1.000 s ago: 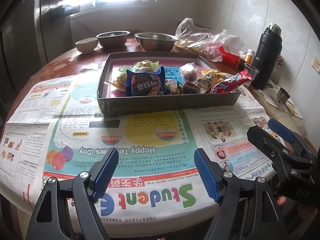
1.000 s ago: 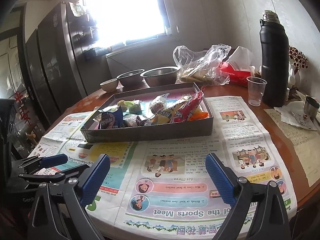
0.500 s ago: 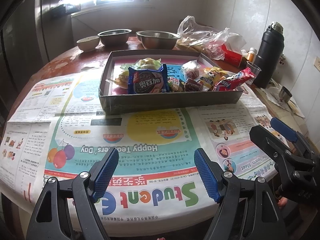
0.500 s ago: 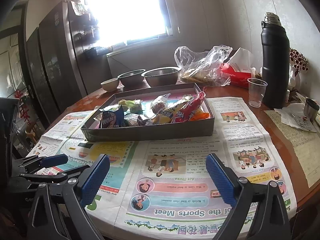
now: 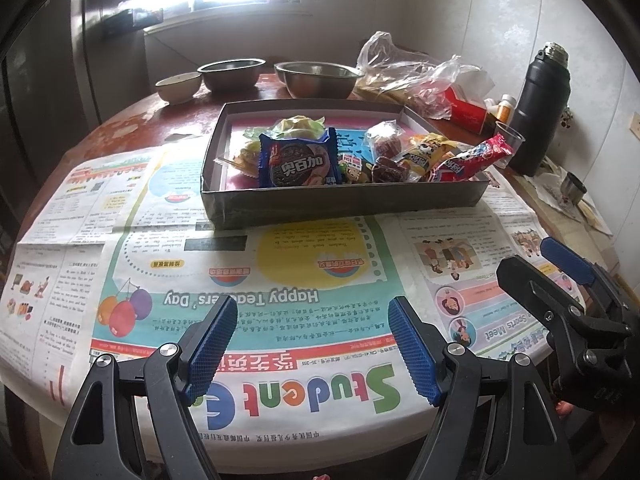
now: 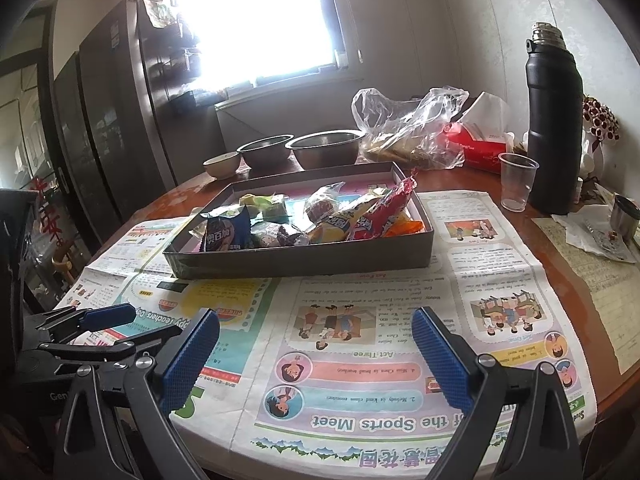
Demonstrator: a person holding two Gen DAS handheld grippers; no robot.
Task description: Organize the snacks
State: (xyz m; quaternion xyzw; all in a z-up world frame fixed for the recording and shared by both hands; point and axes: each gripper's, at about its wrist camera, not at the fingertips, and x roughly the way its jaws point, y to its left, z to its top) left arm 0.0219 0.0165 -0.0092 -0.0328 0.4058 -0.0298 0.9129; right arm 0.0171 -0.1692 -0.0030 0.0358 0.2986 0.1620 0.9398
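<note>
Room: a round wooden table (image 6: pixel 568 280) is standing by a bright window (image 6: pixel 256 20), with a newspaper (image 5: pixel 280 280) spreading over its near half.
Left gripper (image 5: pixel 312 346): its blue fingers (image 5: pixel 208 348) are hanging spread wide with nothing between them — hovering over the near edge of the newspaper.
Right gripper (image 6: pixel 316 356): its fingers (image 6: pixel 440 360) are likewise gaping and holding nothing, hovering over the paper's right pages beside the left gripper.
Box (image 5: pixel 344 202): a shallow grey box is sitting on the far part of the newspaper, well apart from both grippers.
Snacks: a blue biscuit packet (image 5: pixel 300 164) is leaning against the box's near wall; a red wrapper (image 5: pixel 472 160) is poking over the right corner — smaller sweets are lying between them.
Behind the box: two metal bowls (image 5: pixel 316 78) and a small white bowl (image 5: pixel 178 86) are sitting in a row, next to a clear plastic bag (image 5: pixel 408 72).
Right side: a black flask (image 6: pixel 554 120) is standing upright just beside a plastic cup (image 6: pixel 516 180).
</note>
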